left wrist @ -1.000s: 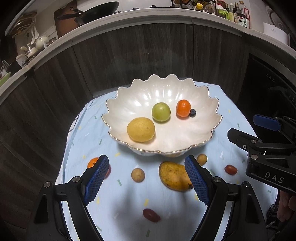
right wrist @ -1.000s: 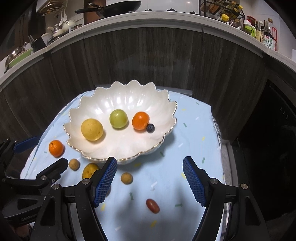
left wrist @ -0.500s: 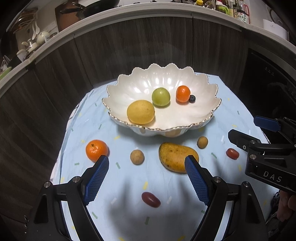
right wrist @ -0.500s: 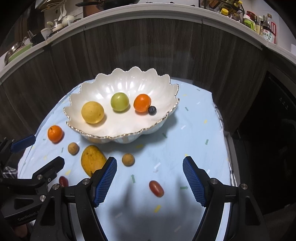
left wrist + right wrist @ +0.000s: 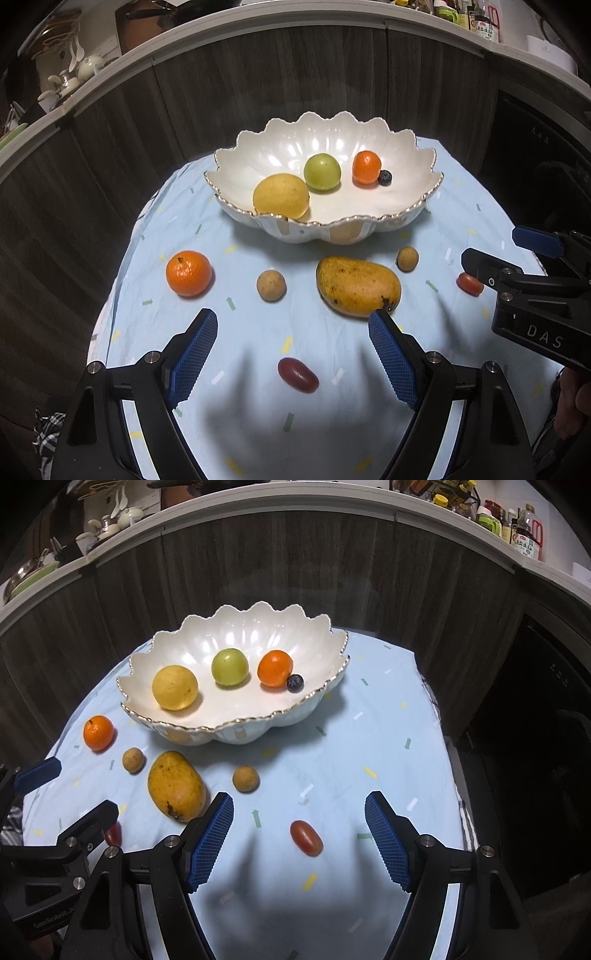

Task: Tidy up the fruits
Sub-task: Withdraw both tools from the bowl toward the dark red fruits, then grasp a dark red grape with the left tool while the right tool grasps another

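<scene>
The mango (image 5: 357,286) sits mid-frame on the blue cloth (image 5: 258,339), just in front of the scalloped bowl (image 5: 321,230). It looks heavy-ish, smooth and probably soft when ripe, so I'd grab it across the fat middle, gently. The little grape tomato (image 5: 297,375) lower down looks light and squishy. Left gripper (image 5: 291,350) and right gripper (image 5: 299,836) both have jaws wide apart, holding nothing.

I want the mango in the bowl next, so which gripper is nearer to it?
Left. The left gripper has one fingertip right by the mango; the right gripper sits further off to the mango's right.
</scene>
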Tool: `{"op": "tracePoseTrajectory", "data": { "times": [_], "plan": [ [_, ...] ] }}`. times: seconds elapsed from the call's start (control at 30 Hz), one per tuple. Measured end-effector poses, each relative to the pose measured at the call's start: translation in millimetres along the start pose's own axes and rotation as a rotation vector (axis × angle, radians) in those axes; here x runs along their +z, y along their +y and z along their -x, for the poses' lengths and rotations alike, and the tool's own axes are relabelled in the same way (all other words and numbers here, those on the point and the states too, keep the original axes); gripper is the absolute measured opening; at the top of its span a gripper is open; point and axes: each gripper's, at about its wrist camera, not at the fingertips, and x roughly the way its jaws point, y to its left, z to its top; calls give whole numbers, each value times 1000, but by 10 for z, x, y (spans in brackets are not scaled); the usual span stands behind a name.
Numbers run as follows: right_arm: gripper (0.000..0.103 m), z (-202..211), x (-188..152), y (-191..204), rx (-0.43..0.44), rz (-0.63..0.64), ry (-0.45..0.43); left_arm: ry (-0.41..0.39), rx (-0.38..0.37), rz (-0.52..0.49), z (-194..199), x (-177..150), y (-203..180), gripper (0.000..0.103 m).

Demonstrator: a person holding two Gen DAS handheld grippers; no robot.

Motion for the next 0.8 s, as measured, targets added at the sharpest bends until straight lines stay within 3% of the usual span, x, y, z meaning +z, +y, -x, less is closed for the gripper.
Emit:
{"op": "tracePoseTrajectory", "data": {
  "times": [0.8],
  "plan": [
    [74,-199,-215,64,-23,21,24,30,15,25,-189,-366,-30,83]
  ]
}}
